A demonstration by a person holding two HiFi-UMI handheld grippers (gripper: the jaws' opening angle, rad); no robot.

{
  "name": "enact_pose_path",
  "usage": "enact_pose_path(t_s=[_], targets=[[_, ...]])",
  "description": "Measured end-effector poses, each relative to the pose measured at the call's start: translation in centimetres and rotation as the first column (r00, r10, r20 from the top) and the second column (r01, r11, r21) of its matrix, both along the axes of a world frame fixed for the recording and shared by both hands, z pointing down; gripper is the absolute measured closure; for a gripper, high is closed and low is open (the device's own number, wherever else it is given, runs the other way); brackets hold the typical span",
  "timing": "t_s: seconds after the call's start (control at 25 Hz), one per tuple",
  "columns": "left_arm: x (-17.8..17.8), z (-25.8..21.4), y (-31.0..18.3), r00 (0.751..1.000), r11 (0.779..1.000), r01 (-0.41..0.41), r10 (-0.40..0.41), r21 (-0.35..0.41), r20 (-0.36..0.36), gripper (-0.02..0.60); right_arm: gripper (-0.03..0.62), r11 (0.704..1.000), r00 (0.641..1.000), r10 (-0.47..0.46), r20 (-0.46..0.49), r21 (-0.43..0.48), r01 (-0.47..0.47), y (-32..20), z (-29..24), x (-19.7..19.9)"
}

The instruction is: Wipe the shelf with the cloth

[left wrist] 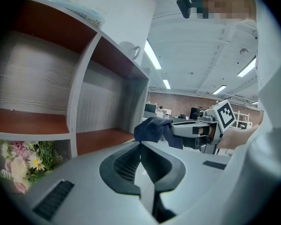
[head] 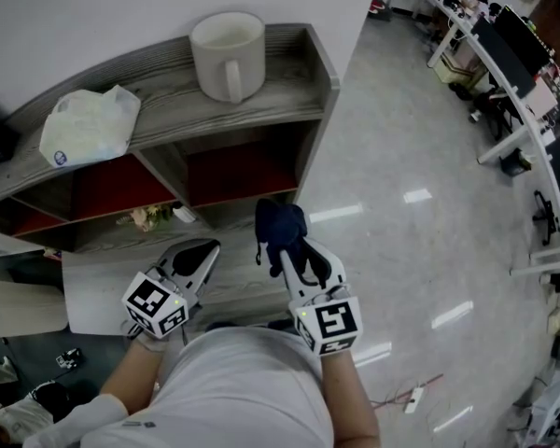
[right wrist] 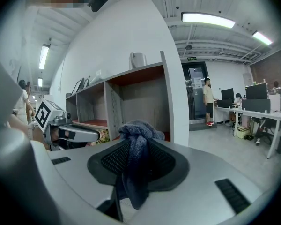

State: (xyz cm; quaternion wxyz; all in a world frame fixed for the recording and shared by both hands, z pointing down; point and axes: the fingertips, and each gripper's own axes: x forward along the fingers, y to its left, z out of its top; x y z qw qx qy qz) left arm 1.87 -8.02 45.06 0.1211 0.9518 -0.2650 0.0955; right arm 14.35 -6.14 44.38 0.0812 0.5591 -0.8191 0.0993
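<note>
A dark blue cloth is bunched between the jaws of my right gripper, which is shut on it just in front of the shelf's lower right compartment. In the right gripper view the cloth hangs down between the pads, and the right gripper faces the grey wooden shelf. My left gripper hovers to the left of it, over the low shelf board, its jaws together with nothing in them. The left gripper sees the cloth off to its right.
A white mug and a white plastic bag stand on the shelf top. Small flowers lie in the low left compartment. Glossy floor spreads to the right, with office desks beyond.
</note>
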Motion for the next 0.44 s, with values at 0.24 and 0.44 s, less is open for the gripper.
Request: enact_pose_path(t_s=[0.24,0.44], targets=[[-0.16,0.04,-0.29,1.000,1.000,0.007,-0.007,0.000,0.001,0.568,0.479,1.000,1.000,0.006,0.002,-0.011,-0.006,-0.25,0.22,0.01],[-0.16,0.27,-0.17,1.000,1.000,0.015,-0.015,0.000,0.003,0.568,0.479,1.000,1.000,0.005,0.003,-0.011,-0.005,-0.19,0.46,0.03]])
